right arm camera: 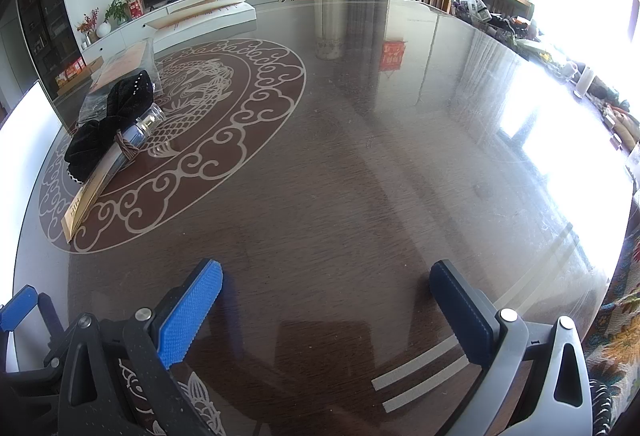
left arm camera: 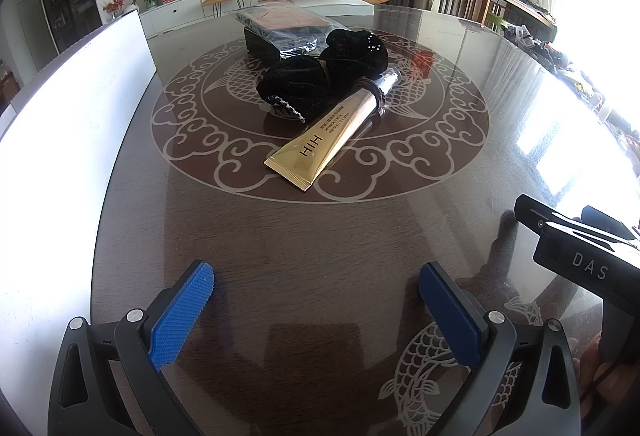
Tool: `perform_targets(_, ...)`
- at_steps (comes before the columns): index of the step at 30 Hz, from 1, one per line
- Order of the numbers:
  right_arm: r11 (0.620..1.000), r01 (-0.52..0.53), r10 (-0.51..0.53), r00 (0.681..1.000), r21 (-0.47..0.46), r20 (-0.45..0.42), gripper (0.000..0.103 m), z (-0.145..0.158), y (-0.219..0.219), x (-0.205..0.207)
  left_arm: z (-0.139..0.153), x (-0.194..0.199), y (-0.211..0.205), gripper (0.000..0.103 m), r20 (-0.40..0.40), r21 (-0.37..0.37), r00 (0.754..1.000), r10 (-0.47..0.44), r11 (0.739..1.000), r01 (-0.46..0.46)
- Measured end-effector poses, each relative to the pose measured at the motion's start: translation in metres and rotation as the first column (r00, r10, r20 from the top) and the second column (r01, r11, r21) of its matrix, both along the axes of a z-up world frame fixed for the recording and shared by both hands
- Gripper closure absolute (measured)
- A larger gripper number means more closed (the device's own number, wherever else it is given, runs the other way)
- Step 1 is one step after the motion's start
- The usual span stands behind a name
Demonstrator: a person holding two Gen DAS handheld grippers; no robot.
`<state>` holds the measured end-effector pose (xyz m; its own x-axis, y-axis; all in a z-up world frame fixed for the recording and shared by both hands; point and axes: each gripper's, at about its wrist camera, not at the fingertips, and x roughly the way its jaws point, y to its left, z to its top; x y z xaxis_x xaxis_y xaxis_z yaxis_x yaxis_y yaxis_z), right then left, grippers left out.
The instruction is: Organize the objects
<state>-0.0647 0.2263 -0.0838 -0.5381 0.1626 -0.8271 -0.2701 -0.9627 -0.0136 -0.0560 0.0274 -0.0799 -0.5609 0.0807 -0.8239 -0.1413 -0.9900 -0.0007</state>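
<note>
Both grippers, left (left arm camera: 316,300) & right (right arm camera: 326,300), fingers spread, empty; gold cream tube (left arm camera: 320,140) at 12 on worktop (left arm camera: 320,236), touching black scrunchie (left arm camera: 320,76).

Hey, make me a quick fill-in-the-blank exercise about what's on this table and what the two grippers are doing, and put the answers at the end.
1. The tube lying on the table is ____ in colour.
2. A brown hair tie is looped ____ the tube.
3. The black scrunchie lies against the tube's ____ side, seen from the left wrist.
4. The left gripper and right gripper both hold ____.

Answers: gold; around; left; nothing
</note>
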Motion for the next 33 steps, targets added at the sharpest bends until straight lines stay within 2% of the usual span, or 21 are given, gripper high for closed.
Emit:
perform_targets(23,1.000,0.000,0.000,1.000,0.000,-0.001,0.000,-0.001,0.000,0.000,0.000,0.000,0.000,0.000,0.000,0.001,1.000,-0.001,1.000,0.001)
perform_targets(27,1.000,0.000,0.000,1.000,0.000,0.000,0.000,-0.001,0.000,0.000,0.001,-0.007,-0.001,0.000,0.042,0.000,0.999,-0.021,1.000,0.021)
perform_targets(29,1.000,0.000,0.000,1.000,0.000,-0.001,0.000,-0.001,0.000,0.000,0.009,-0.011,-0.007,0.000,0.052,0.057,0.999,-0.014,0.998,0.011)
perform_targets(31,1.000,0.000,0.000,1.000,0.000,-0.001,0.000,-0.001,0.000,0.000,0.025,-0.014,-0.015,0.000,0.007,0.107,1.000,0.005,0.994,-0.006)
perform_targets(33,1.000,0.000,0.000,1.000,0.000,-0.001,0.000,-0.001,0.000,0.000,0.038,-0.026,-0.015,0.000,-0.017,0.103,1.000,0.008,0.995,-0.007)
